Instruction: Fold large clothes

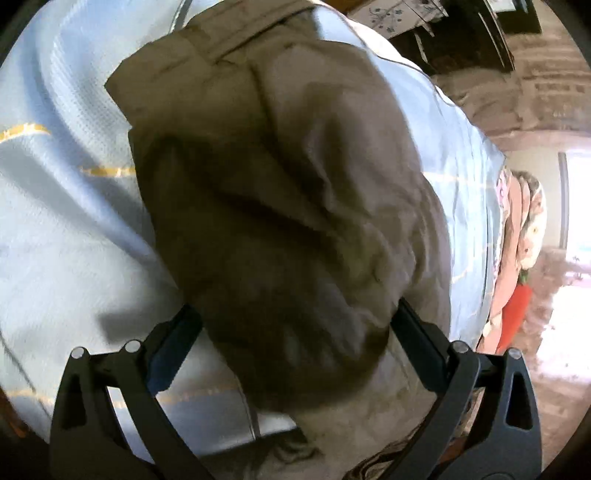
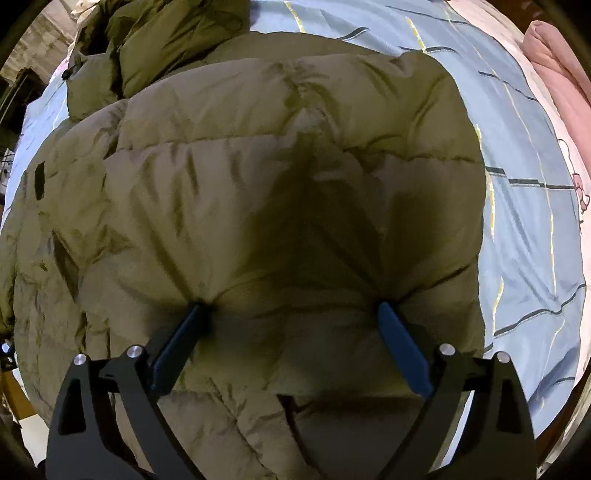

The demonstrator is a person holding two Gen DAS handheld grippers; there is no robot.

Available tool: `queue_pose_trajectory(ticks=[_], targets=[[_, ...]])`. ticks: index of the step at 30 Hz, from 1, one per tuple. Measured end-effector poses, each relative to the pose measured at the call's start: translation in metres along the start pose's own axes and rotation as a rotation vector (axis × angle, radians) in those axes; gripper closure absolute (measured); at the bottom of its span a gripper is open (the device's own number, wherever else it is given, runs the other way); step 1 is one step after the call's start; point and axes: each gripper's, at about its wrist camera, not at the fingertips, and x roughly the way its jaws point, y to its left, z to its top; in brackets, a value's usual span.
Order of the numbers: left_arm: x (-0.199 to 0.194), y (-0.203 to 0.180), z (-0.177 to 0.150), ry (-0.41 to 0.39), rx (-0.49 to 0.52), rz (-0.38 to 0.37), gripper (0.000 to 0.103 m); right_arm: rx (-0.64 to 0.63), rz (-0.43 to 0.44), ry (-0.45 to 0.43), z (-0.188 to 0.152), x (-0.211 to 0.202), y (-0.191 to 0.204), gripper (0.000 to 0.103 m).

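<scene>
An olive-brown puffer jacket (image 2: 280, 177) lies on a bed with a pale blue sheet (image 2: 524, 192). In the right wrist view my right gripper (image 2: 293, 306) is open wide, both blue fingertips pressed into the quilted body of the jacket. The jacket's hood or sleeve (image 2: 147, 48) is bunched at the far left. In the left wrist view the left gripper (image 1: 295, 310) is open wide around a bulging part of the jacket (image 1: 280, 192), which fills the gap between the fingers; its fingertips are partly hidden by the fabric.
A pink blanket (image 2: 557, 74) lies along the bed's right side. In the left wrist view the bed edge (image 1: 491, 206) drops to a brown floor (image 1: 546, 96), with dark furniture (image 1: 465, 33) beyond and hanging fabrics, one red (image 1: 513, 314), beside the bed.
</scene>
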Motion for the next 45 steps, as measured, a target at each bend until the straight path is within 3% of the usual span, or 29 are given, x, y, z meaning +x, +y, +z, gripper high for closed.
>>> queue_pose_trajectory(ticks=[2,3,4,7,10,12,14,16,19,21,23,25,26,27,28,30,33,36,40,43,45], targets=[[0.001,-0.010,0.001,-0.019,0.059,0.007,0.042,-0.001,0.001,0.002,-0.004,-0.002,0.000,0.008],[0.004,-0.021,0.000,-0.003,0.116,-0.058,0.086,0.004,0.009,0.001,-0.005,-0.004,0.000,0.008],[0.003,-0.032,0.000,-0.002,0.153,-0.080,0.091,0.012,0.018,0.001,-0.007,-0.005,-0.001,0.008],[-0.022,-0.069,-0.017,-0.095,0.289,-0.086,0.092,0.067,0.098,0.016,-0.007,-0.012,-0.007,0.008],[-0.049,-0.115,-0.054,-0.127,0.453,-0.163,0.092,0.090,0.154,0.016,-0.003,-0.016,-0.003,0.008],[-0.069,-0.150,-0.093,-0.125,0.604,-0.228,0.092,0.100,0.166,0.009,0.000,-0.020,-0.004,0.008],[-0.091,-0.180,-0.153,-0.135,0.803,-0.273,0.092,0.111,0.174,0.005,0.003,-0.023,-0.006,0.008],[-0.104,-0.204,-0.215,-0.162,1.016,-0.275,0.083,0.129,0.188,0.005,0.007,-0.026,-0.007,0.008],[-0.103,-0.210,-0.324,-0.159,1.360,-0.227,0.068,0.161,0.209,0.011,0.001,-0.033,-0.013,0.008],[-0.076,-0.196,-0.395,-0.059,1.587,-0.152,0.065,0.199,0.234,0.022,0.000,-0.033,-0.019,0.008],[-0.048,-0.178,-0.435,0.025,1.727,-0.080,0.065,0.240,0.259,0.028,0.002,-0.031,-0.023,0.008],[-0.031,-0.160,-0.457,0.054,1.813,0.003,0.066,0.260,0.267,0.017,0.004,-0.033,-0.028,0.008],[-0.022,-0.156,-0.461,0.070,1.831,0.032,0.066,0.264,0.270,0.011,0.004,-0.034,-0.028,0.008],[-0.018,-0.157,-0.458,0.075,1.830,0.041,0.059,0.268,0.275,0.003,0.005,-0.036,-0.030,0.008],[-0.015,-0.158,-0.455,0.068,1.823,0.051,0.041,0.275,0.283,-0.006,0.006,-0.038,-0.032,0.008],[-0.025,-0.155,-0.450,0.020,1.810,0.041,0.027,0.293,0.313,-0.032,0.007,-0.043,-0.037,0.008],[-0.033,-0.155,-0.437,-0.031,1.783,0.017,0.026,0.311,0.376,-0.062,0.010,-0.049,-0.035,0.008],[-0.028,-0.155,-0.421,0.035,1.716,0.003,0.024,0.330,0.473,-0.104,0.011,-0.057,-0.030,0.008],[-0.007,-0.154,-0.406,0.055,1.652,0.068,0.023,0.344,0.536,-0.169,0.012,-0.072,-0.024,0.008],[-0.008,-0.152,-0.389,0.079,1.609,0.055,0.020,0.331,0.602,-0.138,0.010,-0.071,-0.014,0.005],[-0.011,-0.151,-0.386,0.177,1.599,-0.010,0.016,0.333,0.722,-0.067,0.004,-0.061,-0.004,0.005]])
